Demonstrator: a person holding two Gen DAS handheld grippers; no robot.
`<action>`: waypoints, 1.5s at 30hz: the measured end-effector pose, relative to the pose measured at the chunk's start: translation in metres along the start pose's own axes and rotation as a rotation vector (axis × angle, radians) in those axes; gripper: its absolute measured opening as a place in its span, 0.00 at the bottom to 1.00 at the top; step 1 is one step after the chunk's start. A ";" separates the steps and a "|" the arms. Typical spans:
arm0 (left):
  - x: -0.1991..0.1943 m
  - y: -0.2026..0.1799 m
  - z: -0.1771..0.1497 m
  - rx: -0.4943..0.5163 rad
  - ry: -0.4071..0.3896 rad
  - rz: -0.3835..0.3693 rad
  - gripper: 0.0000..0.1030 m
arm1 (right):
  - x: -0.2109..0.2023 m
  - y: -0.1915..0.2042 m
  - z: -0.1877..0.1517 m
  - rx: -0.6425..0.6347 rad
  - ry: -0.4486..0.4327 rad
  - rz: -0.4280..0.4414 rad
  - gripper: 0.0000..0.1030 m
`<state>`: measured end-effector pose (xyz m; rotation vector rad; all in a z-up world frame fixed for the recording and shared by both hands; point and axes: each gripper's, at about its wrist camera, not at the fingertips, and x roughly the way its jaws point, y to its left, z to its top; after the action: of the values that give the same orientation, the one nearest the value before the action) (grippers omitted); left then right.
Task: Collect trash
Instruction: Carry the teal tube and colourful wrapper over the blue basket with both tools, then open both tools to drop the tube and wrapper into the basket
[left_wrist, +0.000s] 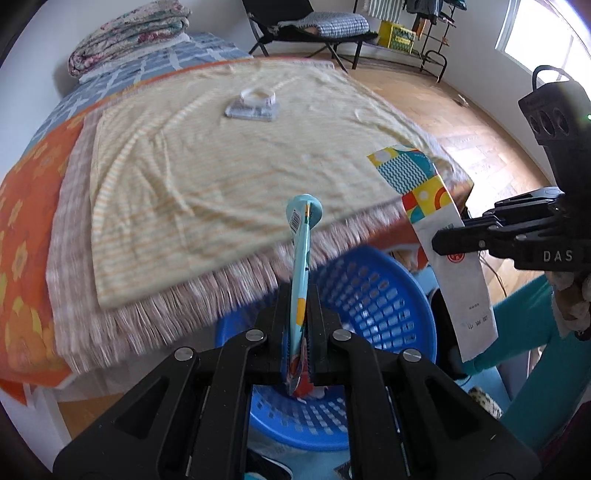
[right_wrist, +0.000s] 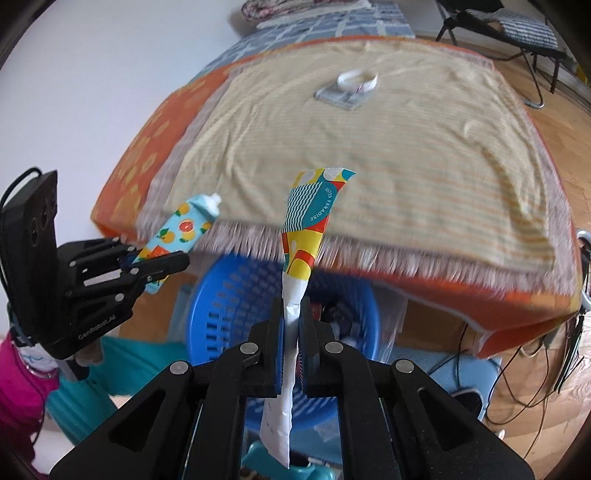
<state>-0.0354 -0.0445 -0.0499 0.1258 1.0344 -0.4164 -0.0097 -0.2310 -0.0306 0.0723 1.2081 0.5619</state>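
The left tool (left_wrist: 298, 328) was clamped on a tube (left_wrist: 301, 258), and the right tool (right_wrist: 291, 347) was clamped on a paper wrapper (right_wrist: 306, 229); both pieces hung above the blue basket (right_wrist: 221, 306), which already held some scraps. Beyond the basket, on the bed (left_wrist: 221, 177), a white ring (right_wrist: 356, 79) and a flat packet (right_wrist: 338, 96) lay uncollected, so the job seemed roughly half done.
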 end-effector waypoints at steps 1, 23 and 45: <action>0.002 -0.001 -0.005 -0.003 0.007 -0.002 0.04 | 0.003 0.002 -0.004 -0.003 0.013 0.004 0.05; 0.038 -0.014 -0.050 0.020 0.153 0.003 0.05 | 0.069 0.003 -0.054 -0.007 0.234 0.018 0.05; 0.054 -0.012 -0.047 0.021 0.188 0.026 0.11 | 0.072 -0.009 -0.045 0.026 0.217 -0.049 0.41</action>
<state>-0.0544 -0.0568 -0.1185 0.2001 1.2123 -0.3972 -0.0300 -0.2176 -0.1127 0.0028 1.4247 0.5206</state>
